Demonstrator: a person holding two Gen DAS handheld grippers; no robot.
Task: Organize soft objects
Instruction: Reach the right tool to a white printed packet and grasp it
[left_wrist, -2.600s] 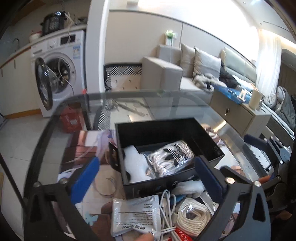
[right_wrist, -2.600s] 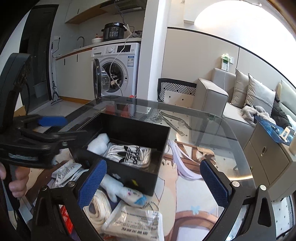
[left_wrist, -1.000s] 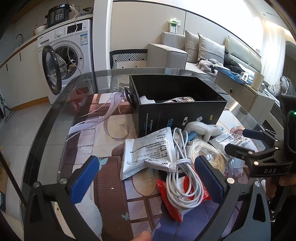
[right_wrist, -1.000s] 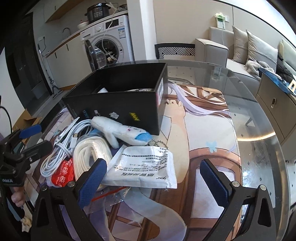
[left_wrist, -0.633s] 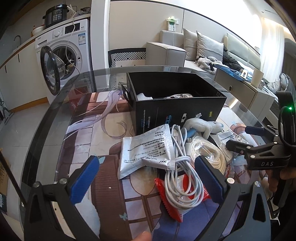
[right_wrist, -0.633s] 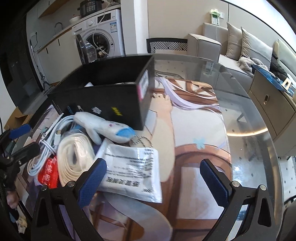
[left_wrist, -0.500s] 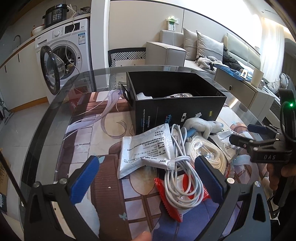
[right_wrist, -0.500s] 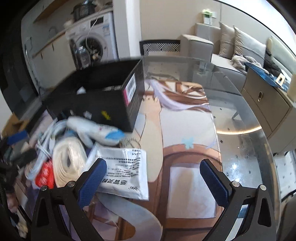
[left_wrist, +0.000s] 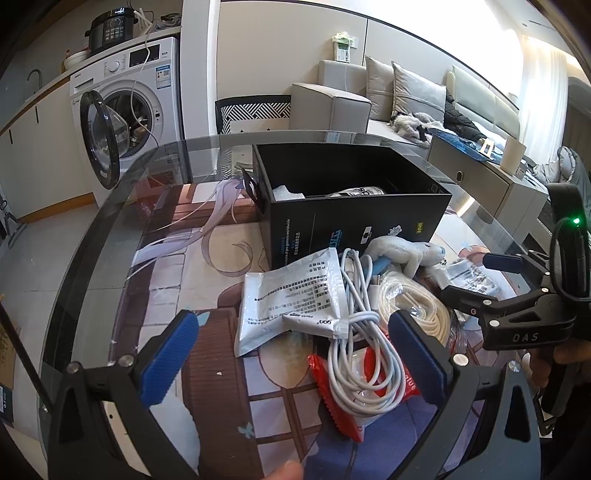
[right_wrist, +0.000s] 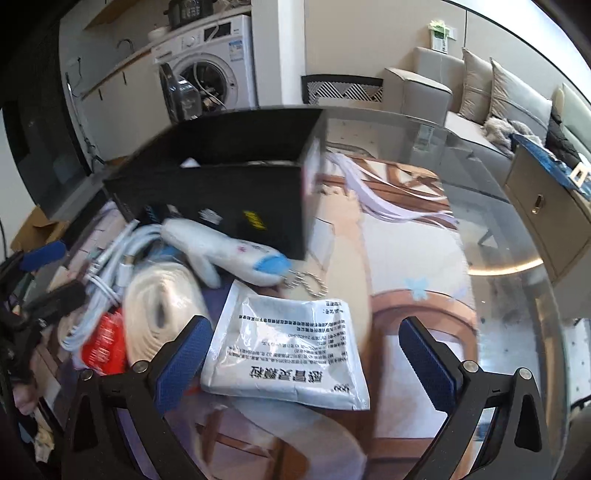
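Since a moment ago the right gripper (right_wrist: 301, 360) has swung nearer the pile, so the white packet (right_wrist: 286, 352) now lies between its blue pads, untouched.

Left wrist view: the left gripper (left_wrist: 291, 356) hovers above the glass bench (left_wrist: 110, 229), jaws spread wide and holding nothing. Ahead sits the black box (left_wrist: 351, 199), with white soft items inside. Just before it lie another white packet (left_wrist: 291, 295), a coiled white cable (left_wrist: 364, 339) over a red pouch (left_wrist: 343, 398), a cream rope coil (left_wrist: 417, 306) and a small plush toy (left_wrist: 402, 253).

Right wrist view (somewhat blurred): jaws wide apart, empty. The plush toy (right_wrist: 229, 254) rests against the box wall (right_wrist: 236, 206), touching the rope coil (right_wrist: 159, 306).
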